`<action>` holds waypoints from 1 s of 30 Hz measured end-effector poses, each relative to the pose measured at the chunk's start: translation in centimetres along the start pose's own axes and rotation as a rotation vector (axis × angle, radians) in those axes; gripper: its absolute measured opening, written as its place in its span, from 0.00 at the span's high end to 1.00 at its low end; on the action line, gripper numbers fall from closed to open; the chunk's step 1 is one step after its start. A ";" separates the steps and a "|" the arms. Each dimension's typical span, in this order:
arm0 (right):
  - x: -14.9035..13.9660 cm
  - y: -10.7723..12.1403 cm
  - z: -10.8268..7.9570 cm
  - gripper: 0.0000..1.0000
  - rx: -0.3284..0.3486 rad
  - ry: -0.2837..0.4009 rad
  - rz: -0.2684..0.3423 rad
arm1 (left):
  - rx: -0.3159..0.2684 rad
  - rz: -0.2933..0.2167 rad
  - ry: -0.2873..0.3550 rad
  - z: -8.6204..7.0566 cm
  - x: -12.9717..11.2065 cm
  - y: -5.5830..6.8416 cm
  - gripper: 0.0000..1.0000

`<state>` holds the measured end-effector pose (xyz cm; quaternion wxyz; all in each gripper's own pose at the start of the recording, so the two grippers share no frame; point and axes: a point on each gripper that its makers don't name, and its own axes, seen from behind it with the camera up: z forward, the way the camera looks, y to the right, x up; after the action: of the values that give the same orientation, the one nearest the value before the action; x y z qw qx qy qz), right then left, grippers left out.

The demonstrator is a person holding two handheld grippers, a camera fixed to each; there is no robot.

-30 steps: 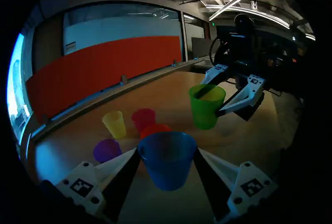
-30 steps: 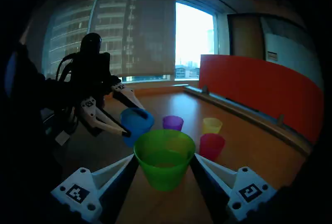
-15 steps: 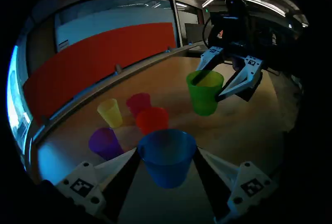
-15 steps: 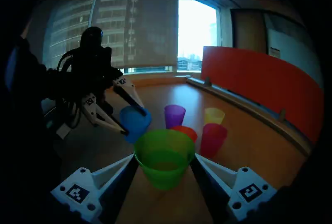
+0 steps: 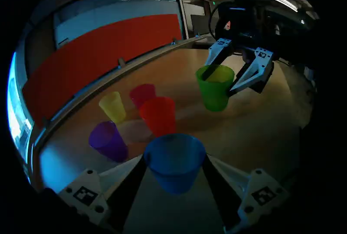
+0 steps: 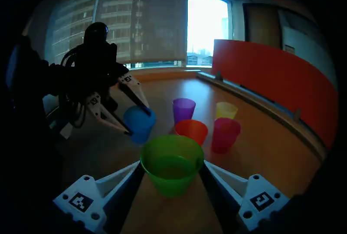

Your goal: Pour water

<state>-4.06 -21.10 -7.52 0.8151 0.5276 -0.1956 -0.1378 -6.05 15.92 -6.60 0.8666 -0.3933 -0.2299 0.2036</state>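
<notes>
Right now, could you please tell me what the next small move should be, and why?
Probably move the right gripper so its green cup nears the blue cup in the left gripper. Both cups are upright, clamped in the jaws, with a gap between them, so no rim is placed to pour yet.

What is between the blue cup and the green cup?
Nothing stands there: in the left gripper view, bare table shows between the blue cup and the green cup; the orange cup stands off to one side.
</notes>
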 end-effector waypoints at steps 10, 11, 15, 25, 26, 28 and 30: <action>-0.9 -0.1 0.2 0.11 0.007 -0.023 -0.010 | 0.000 0.000 -0.018 0.1 -1.0 0.1 0.13; -0.9 -0.1 0.2 0.11 0.006 -0.023 -0.009 | 0.000 0.000 -0.019 0.1 -1.1 0.1 0.13; -1.0 -0.1 0.3 0.11 0.004 -0.024 -0.009 | 0.001 -0.002 -0.025 0.1 -1.5 0.1 0.13; -1.7 -0.1 0.1 0.11 0.004 -0.037 -0.010 | -0.001 -0.019 -0.017 -0.2 -1.9 0.2 0.13; -1.8 -0.1 0.1 0.11 0.004 -0.039 -0.011 | -0.001 -0.022 -0.017 -0.3 -2.0 0.2 0.13; -2.1 -0.1 0.0 0.11 0.003 -0.046 -0.013 | 0.000 -0.026 -0.018 -0.4 -2.1 0.1 0.13; -2.4 -0.1 0.0 0.11 0.002 -0.051 -0.015 | 0.001 -0.031 -0.019 -0.5 -2.2 0.1 0.13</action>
<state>-6.19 -20.08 -8.02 0.8082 0.5262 -0.2128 -0.1571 -7.60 14.50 -7.53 0.8676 -0.3875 -0.2440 0.1940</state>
